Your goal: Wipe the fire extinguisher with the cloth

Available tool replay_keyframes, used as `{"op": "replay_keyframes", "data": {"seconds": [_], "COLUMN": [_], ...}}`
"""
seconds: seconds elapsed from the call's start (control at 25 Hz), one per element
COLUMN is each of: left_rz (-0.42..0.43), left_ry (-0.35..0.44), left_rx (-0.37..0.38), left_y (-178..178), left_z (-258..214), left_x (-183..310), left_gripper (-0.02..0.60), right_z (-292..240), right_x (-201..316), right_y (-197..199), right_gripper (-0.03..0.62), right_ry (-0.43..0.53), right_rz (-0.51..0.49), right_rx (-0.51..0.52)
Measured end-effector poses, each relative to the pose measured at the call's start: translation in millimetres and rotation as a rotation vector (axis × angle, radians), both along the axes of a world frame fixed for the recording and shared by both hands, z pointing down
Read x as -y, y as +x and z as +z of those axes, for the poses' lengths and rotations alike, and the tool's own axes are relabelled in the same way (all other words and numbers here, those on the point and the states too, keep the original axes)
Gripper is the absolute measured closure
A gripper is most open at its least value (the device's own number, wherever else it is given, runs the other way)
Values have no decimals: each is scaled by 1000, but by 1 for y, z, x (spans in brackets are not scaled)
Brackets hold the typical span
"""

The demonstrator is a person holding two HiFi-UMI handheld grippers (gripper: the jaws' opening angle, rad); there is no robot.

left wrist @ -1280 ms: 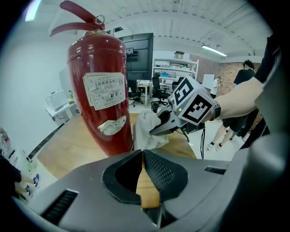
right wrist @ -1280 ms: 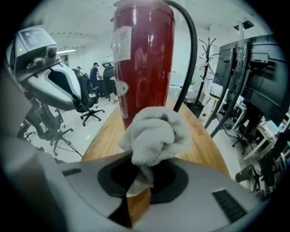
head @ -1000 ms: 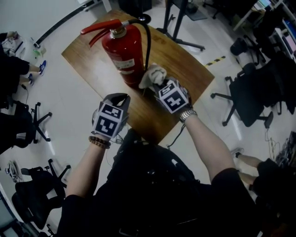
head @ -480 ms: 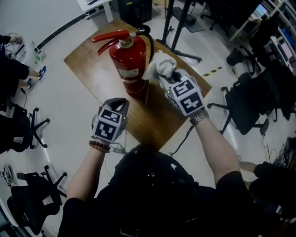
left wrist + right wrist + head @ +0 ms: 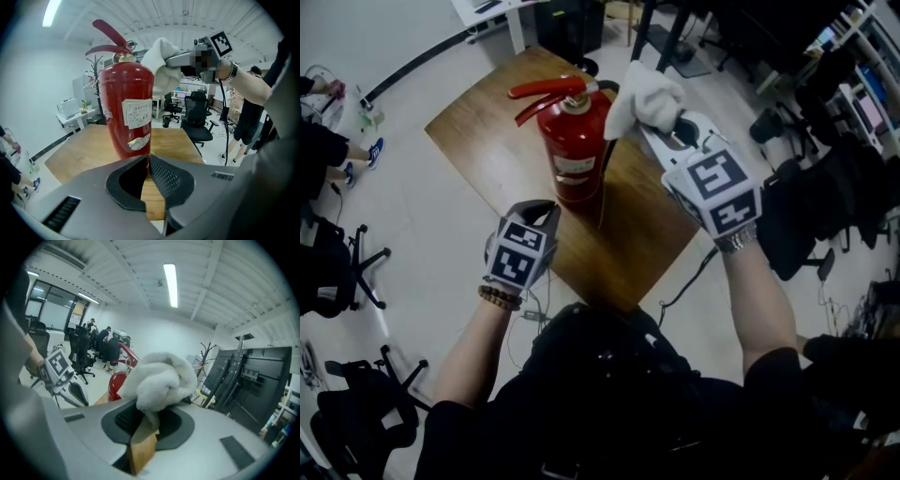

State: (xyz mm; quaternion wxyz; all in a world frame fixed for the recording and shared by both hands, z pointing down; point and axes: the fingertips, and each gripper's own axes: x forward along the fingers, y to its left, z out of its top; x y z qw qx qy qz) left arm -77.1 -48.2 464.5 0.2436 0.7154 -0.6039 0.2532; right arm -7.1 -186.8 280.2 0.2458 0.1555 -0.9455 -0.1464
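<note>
Roughly mid-way across the wooden table (image 5: 478, 141), clear of all four edges, the fire extinguisher (image 5: 575, 155) stands upright, so its long axis is vertical. Any stroke along the body would likely run top to bottom.

- Fire extinguisher: red cylinder, label facing the near corner of the table. Its red lever (image 5: 548, 91) juts toward the left corner. A black hose (image 5: 605, 141) hangs down the side nearer the right edge.
- Right gripper (image 5: 667, 127): raised high, level with the cylinder's shoulder and valve, just beside it on the hose side. Its jaws stand partly apart, clamped on a bunched fold of cloth.
- Left gripper (image 5: 542, 211): low, at the near side of the table, nose aimed at the lower body and label. Jaws pressed together, nothing between them. It stands apart from the cylinder.
- Cloth (image 5: 644, 98): white, fluffy, balled up ahead of the right jaws. From the left gripper view the cloth (image 5: 161, 70) overlaps the shoulder of the cylinder (image 5: 126, 108); whether it touches, I cannot tell.

Judgement: the right hand is the nearer one to the top of the extinguisher, which lies to the cloth's left and mostly below it. The wipe probably wants a short move leftward onto the shoulder, then downward. The hose may snag the cloth.
</note>
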Motion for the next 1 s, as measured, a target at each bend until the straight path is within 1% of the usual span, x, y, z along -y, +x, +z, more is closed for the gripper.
{"op": "replay_keyframes", "data": {"seconds": [0.2,0.44,0.64,0.84,1.0], "left_rz": [-29,-117,-197,-258,-284], "left_ry": [-7,-25,-59,-81,-85], "left_rx": [-9,-12,-23,-20,-13], "left_y": [-1,-3,2,8,18], "left_z": [3,5,17,23,21], "left_x": [-1,-1,-2,2,10], "left_gripper": [569,569,569,569,569], "right_z": [-23,-12,0,6,19], "right_x": [-4,2,14,27,39], "right_y": [-19,-41,-47,-44,-39], "right_gripper": [520,520,520,520,520], "right_ry": [45,9,-24,-43,-61], "right_rz": [-105,-224,-299,-337,-345], "right_rx": [-6,-47,-42,-20,-25]}}
